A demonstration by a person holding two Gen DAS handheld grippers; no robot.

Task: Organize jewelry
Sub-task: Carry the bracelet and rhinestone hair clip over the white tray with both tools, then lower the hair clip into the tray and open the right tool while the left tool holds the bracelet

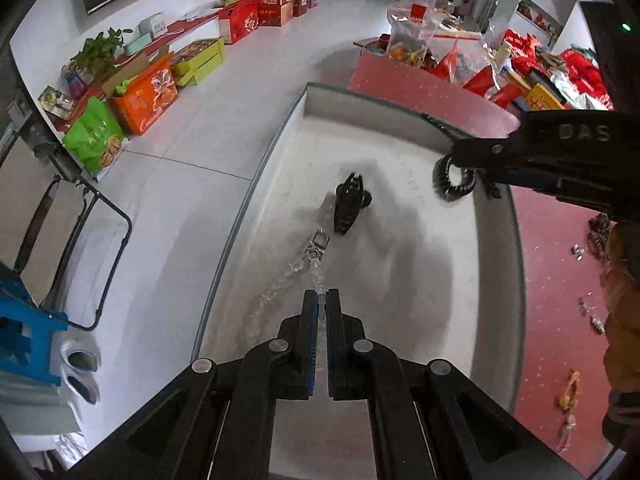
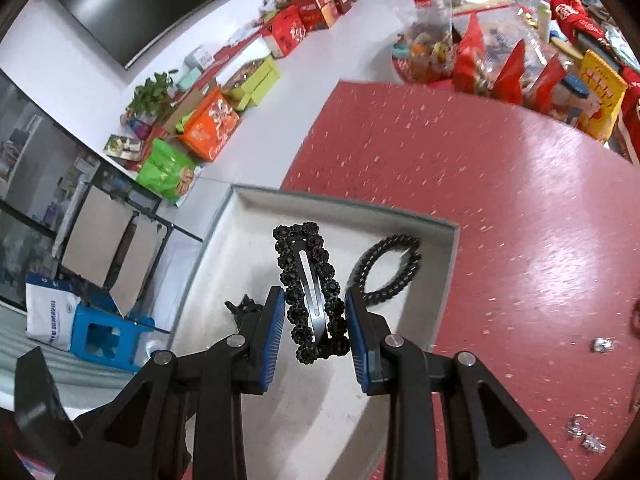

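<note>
Up top, the only writing I can read cleanly is "DAS", moulded into the black body of my right gripper (image 1: 486,186) where it reaches in from the right of the left wrist view. The orange carton (image 1: 146,98) on the floor by the wall carries a lion-dance face and script lettering I cannot make out, and the red gift boxes (image 1: 276,0) farther back have characters too small to read.

My left gripper (image 1: 321,300) is pinched nearly closed on one end of a clear crystal chain (image 1: 316,256), which trails away from the pads toward a small metal clasp. The chain hangs over the white tray (image 1: 280,152), which sits on the red speckled tabletop (image 2: 500,208).

My right gripper (image 2: 316,312) clamps a black beaded snap hair clip (image 2: 310,284) between its blue pads, one on each long side, the clip standing lengthwise above the tray (image 2: 224,232).

Inside the tray lie a black claw clip (image 1: 350,202) near the middle and a black coiled hair tie (image 2: 386,266) close to the far right corner. Outside it, on the red surface to the right, several small silvery pieces (image 2: 584,436) lie scattered.
</note>
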